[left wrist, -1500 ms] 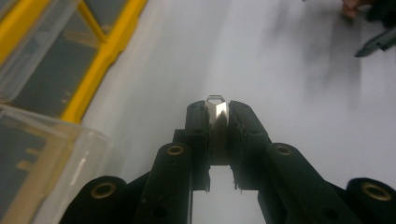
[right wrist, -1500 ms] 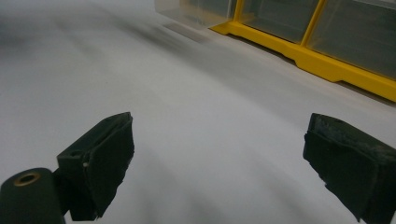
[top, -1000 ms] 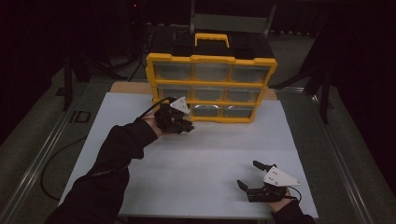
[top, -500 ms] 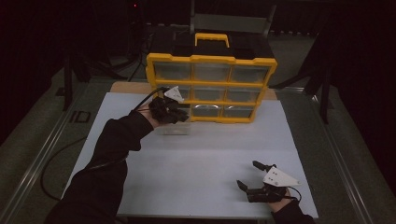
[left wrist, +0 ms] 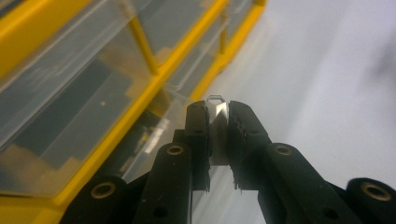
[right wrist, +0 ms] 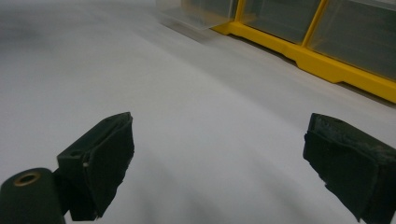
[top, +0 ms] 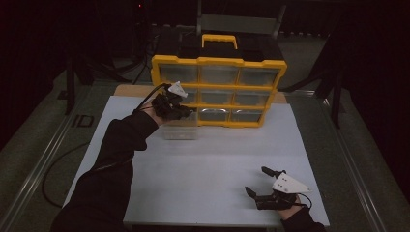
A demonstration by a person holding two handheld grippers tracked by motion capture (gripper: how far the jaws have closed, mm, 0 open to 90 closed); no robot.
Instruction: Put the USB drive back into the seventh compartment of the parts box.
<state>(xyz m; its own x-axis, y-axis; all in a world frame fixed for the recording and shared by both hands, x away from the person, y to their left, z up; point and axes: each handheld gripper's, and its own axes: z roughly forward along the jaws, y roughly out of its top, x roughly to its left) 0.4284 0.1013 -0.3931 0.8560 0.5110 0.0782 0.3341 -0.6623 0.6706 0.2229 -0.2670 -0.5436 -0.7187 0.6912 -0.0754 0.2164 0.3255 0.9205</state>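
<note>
While my right gripper (top: 258,183) rests near the table's (top: 217,159) front edge with its jaws spread wide and nothing between them, my left gripper (left wrist: 218,122) farther off is clamped on the front lip of a clear drawer (top: 181,129), drawn out from the bottom-left bay of the yellow organizer (top: 218,92).

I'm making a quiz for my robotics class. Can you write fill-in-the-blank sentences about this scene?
1. The organizer's frame is ____ in colour.
2. The left tool is shut on a clear ____ pulled out of the organizer.
3. The right tool's jaws are ____.
4. The handle sits on the organizer's ____.

Missing words: yellow; drawer; open; top
</note>
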